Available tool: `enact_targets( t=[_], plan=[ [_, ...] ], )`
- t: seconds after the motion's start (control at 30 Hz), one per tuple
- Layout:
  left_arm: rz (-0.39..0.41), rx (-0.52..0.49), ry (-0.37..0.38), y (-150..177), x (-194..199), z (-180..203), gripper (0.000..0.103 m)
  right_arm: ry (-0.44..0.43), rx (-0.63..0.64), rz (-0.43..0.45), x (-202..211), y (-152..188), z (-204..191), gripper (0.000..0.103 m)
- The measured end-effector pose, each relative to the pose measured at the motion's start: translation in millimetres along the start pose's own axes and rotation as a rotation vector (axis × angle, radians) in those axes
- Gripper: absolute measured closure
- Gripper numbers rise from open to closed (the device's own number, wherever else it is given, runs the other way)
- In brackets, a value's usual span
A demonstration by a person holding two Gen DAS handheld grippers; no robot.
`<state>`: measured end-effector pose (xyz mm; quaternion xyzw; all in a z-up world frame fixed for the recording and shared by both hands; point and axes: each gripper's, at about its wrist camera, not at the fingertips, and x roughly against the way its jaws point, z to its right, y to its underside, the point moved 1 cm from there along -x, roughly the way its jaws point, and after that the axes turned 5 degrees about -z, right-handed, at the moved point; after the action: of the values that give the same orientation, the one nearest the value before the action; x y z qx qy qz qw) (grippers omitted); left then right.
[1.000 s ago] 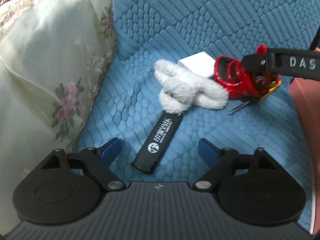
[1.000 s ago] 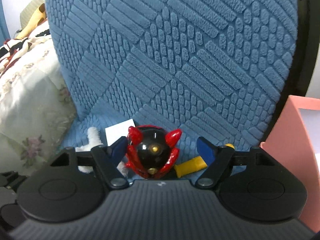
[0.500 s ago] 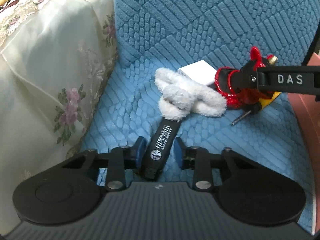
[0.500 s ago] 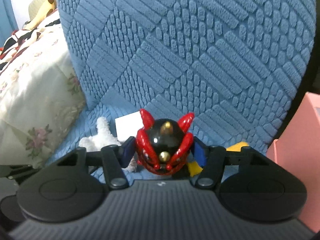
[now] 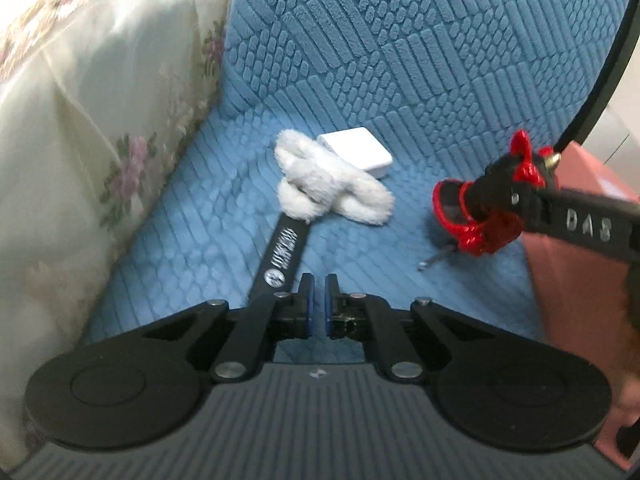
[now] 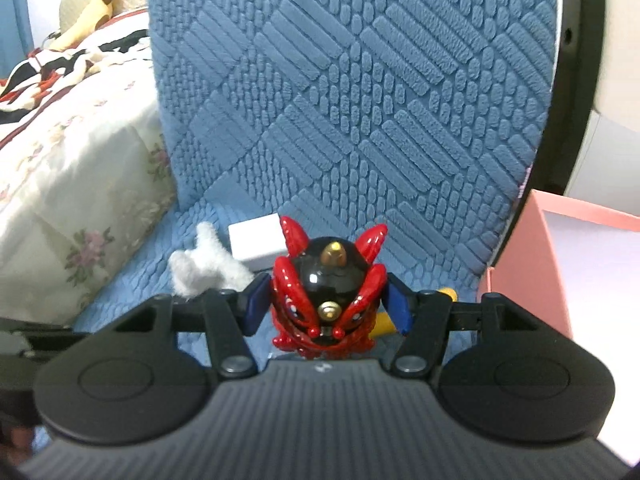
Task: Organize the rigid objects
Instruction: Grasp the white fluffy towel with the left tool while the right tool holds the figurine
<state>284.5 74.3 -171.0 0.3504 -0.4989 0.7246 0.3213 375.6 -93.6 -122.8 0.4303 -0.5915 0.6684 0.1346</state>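
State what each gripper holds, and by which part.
Right gripper, its jaws just closed in, clamps the red-and-black figurine by its two sides. Left gripper is shut on nothing; the black strip lies beside it.

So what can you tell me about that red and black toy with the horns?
The toy is a small glossy figure, hard plastic by the look of it: a round black head wrapped in red horn-like ridges, with two gold studs down the front and tiny painted details near the bottom. It sits upright, gripped on both sides by the blue pads of the right tongs. In the left view it hangs above the blue cushion, not touching it, close to a pink box.
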Motion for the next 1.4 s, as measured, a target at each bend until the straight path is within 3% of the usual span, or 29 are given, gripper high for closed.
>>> enact_targets(
  t=[0.07,0.23,0.47,0.53,0.6,0.63,0.83,0.97,1.27,1.4],
  plan=[
    [-0.004,0.045,0.061,2,5,-4,0.097,-0.004,-0.007,-0.001,10,6,-1,0.04],
    [-0.001,0.115,0.126,3,10,-12,0.098,-0.019,-0.036,-0.025,27,25,-3,0.04],
    [0.007,0.156,0.093,-5,4,-30,0.096,-0.024,-0.033,-0.095,25,50,-14,0.04],
    [-0.009,0.175,0.087,-10,-2,-38,0.091,-0.026,-0.025,-0.1,24,52,-16,0.04],
    [-0.026,0.197,0.089,-13,-7,-44,0.065,-0.037,-0.023,-0.105,22,52,-18,0.04],
    [-0.032,0.207,0.085,-14,-10,-47,0.058,-0.045,-0.022,-0.108,21,52,-19,0.04],
    [-0.045,0.209,0.052,-18,-21,-51,0.055,-0.07,-0.023,-0.125,9,51,-23,0.04],
    [-0.07,0.221,0.128,-21,-27,-52,0.055,-0.063,-0.001,-0.116,4,48,-27,0.04],
    [-0.085,0.374,0.366,-18,-34,-65,0.056,-0.074,0.003,-0.114,0,45,-25,0.04],
    [-0.086,0.403,0.391,-16,-37,-63,0.057,-0.077,0.008,-0.11,0,46,-25,0.04]
  ],
)
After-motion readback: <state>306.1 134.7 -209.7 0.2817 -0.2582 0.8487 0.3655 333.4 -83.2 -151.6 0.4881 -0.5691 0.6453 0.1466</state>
